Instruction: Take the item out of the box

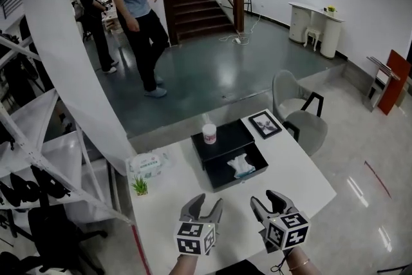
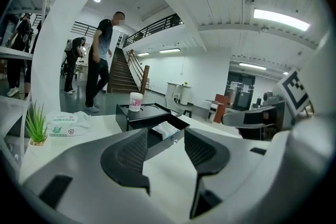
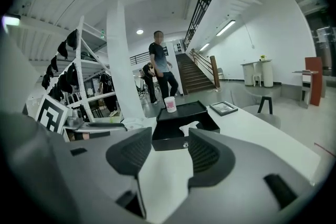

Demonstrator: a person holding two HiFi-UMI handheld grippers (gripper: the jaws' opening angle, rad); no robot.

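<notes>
White table [image 1: 168, 199] is holding the box [image 1: 222, 138], drawer open, the item [image 1: 242, 165] lying inside. Left gripper [image 1: 206, 204] and right gripper [image 1: 266, 200] are hovering at its 6 o'clock, jaws apart, empty. Approach seems to be starting; next 1 gripper needs reaching toward 12 o'clock onto the item.

A white desk [image 1: 168, 206] lies under the jaws. Ahead of both jaws, on the far part of the desk, stands a small white cup with a pink label [image 1: 209, 133]. A framed picture [image 1: 264, 123] lies flat at the far right. Left of the left jaws and a little ahead are a small green plant [image 1: 140, 186] and, just beyond it, a pack of wipes [image 1: 147, 163]. A grey chair [image 1: 299, 116] stands beyond the desk on the right. Much farther ahead, two persons [image 1: 138, 9] [image 1: 96, 16] stand near a dark staircase [image 1: 196, 0]. A white pillar [image 1: 71, 55] rises on the left.
</notes>
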